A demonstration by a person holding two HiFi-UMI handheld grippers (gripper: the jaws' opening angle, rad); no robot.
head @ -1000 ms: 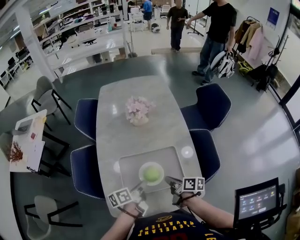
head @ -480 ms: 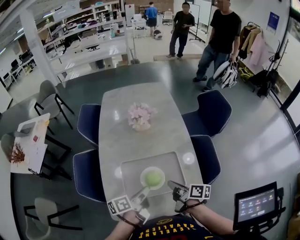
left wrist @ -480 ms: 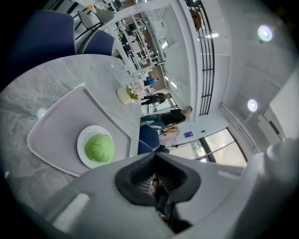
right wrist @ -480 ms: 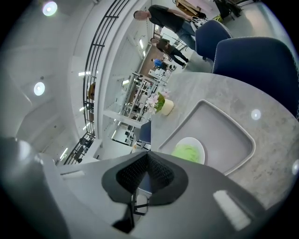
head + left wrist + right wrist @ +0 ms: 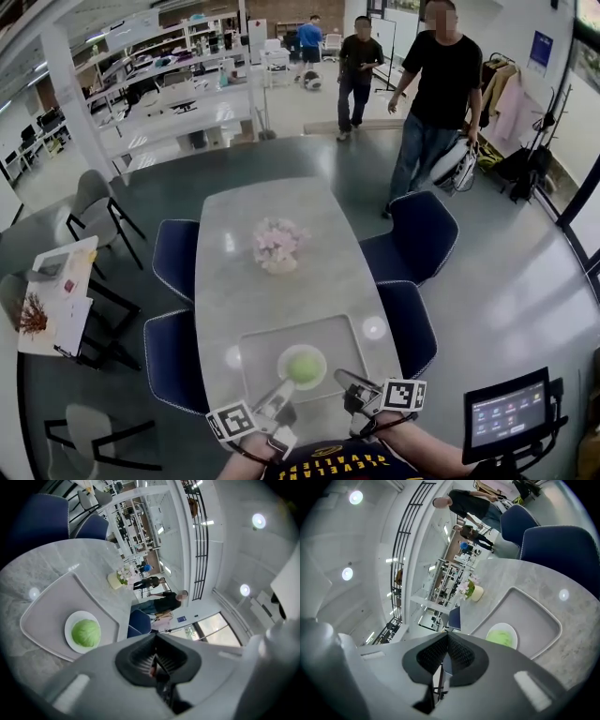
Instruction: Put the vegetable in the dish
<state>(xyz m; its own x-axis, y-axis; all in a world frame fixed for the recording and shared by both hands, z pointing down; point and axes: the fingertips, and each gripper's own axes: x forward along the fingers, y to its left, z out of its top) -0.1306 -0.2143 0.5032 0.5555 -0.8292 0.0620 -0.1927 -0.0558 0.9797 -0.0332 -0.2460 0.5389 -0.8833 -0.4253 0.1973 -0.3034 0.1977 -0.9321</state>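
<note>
A green cabbage point(image 5: 303, 366) lies in a white round dish point(image 5: 288, 354) on a grey tray point(image 5: 258, 342) at the near end of the marble table. Both grippers hover near the table's front edge, pointing at the tray. My left gripper point(image 5: 282, 391) is shut and empty, just short of the dish's near rim. My right gripper point(image 5: 343, 377) is also shut and holds nothing, to the right of the dish. The left gripper view has the cabbage point(image 5: 86, 633) beyond its closed jaws point(image 5: 154, 660). In the right gripper view the cabbage point(image 5: 500, 637) lies past that gripper point(image 5: 443, 660).
A pot of pink flowers point(image 5: 278, 246) stands mid-table. Blue chairs point(image 5: 417, 234) line both sides of the table. A person in black point(image 5: 433, 94) stands beyond the far right chair, with others further back. A small screen point(image 5: 506, 412) sits at my right.
The left gripper has drawn back from the dish toward me. The cabbage stays in the dish. The person in black has stepped closer to the table.
</note>
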